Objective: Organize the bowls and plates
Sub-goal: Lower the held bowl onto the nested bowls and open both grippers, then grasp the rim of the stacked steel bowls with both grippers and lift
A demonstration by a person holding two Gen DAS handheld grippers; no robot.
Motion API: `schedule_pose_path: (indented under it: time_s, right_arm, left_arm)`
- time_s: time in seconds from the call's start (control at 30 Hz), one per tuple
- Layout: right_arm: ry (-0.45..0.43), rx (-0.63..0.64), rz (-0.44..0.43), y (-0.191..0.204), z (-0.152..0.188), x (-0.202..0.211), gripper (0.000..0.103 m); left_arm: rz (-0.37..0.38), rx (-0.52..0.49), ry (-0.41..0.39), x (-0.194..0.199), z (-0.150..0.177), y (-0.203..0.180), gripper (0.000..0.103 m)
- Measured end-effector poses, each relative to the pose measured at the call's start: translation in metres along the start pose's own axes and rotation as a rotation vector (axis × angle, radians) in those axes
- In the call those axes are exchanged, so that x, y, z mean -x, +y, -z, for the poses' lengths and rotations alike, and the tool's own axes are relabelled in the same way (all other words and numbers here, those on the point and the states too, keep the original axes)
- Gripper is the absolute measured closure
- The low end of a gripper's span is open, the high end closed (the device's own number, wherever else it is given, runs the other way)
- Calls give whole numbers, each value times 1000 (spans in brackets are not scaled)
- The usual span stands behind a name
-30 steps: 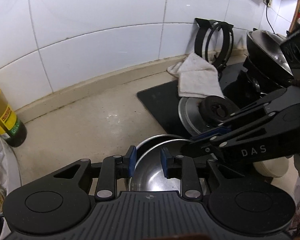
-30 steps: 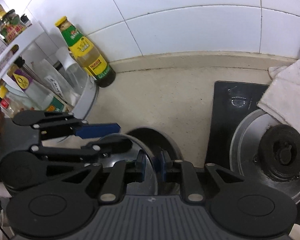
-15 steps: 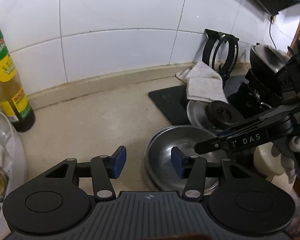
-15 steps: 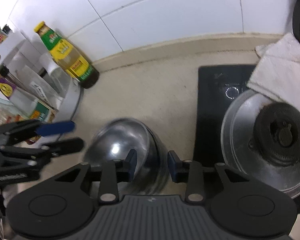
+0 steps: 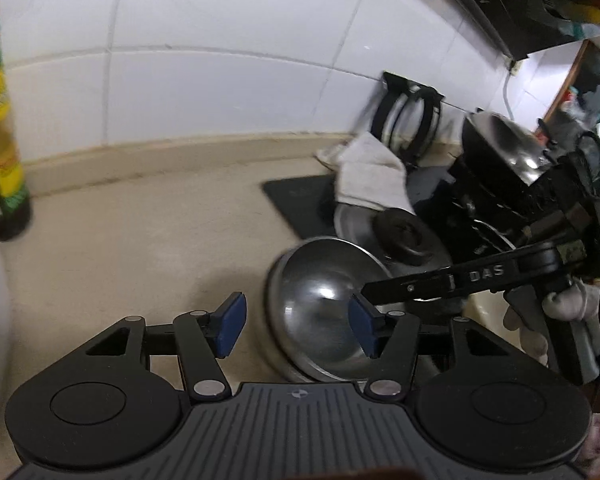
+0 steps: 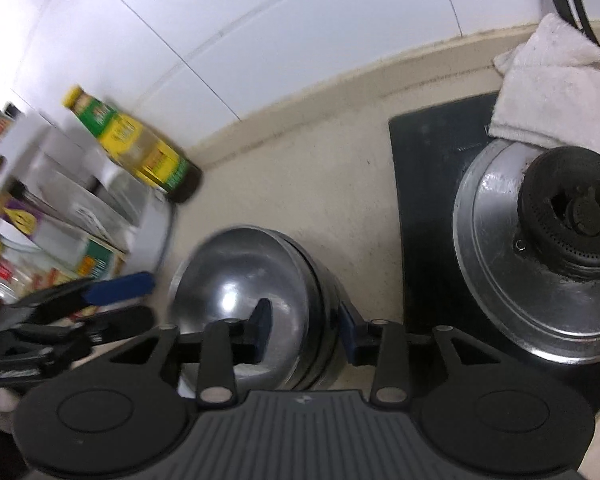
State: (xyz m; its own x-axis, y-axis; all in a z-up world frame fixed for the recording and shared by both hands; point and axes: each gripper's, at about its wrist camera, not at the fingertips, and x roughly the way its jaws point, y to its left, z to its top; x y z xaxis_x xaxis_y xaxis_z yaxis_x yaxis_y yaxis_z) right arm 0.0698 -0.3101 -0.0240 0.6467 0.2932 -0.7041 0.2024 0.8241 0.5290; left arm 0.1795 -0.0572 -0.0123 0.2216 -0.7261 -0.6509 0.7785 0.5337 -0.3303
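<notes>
While both grippers hang over a beige kitchen counter [image 5: 112, 248], a stack of steel bowls [image 6: 256, 300] sits on that counter just beside the black glass hob [image 6: 424, 184]. The left gripper [image 5: 296, 326] has its blue-padded fingers spread wide, the bowl stack lying below and between them, nothing gripped. The right gripper [image 6: 304, 330] is likewise parted, one finger over the shiny top bowl and the other outside the stack's rim, with clear gaps on either side. Each tool shows in the other's view, the right reaching in across the bowls from the hob side. A burner [image 6: 568, 204] in its steel ring lies on the hob, a white cloth [image 6: 556, 92] draped at the back against the tiled wall [image 5: 220, 60]. An oil bottle [image 6: 140, 148] stands near the wall beside a white rack [image 6: 60, 208] of condiments.
</notes>
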Motion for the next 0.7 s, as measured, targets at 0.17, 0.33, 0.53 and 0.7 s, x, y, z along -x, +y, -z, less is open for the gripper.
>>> schedule_pose_path:
  time_s: [0.17,0.33,0.53,0.7]
  right_arm:
    - [-145,72,-40,6,20,35,65]
    - [-184,343,53,28,72,50,39]
    - [-186,508,74,34,103,24,23]
    - [-221,446,81,18,91,-7,20]
  left_arm:
    - [17,-4,54,-31,2,1,37]
    - [43,11,126,-51,0,11,38]
    - [54,7,192,-70,-4,17,37]
    - [61,-39,239,-82,-13,16,38]
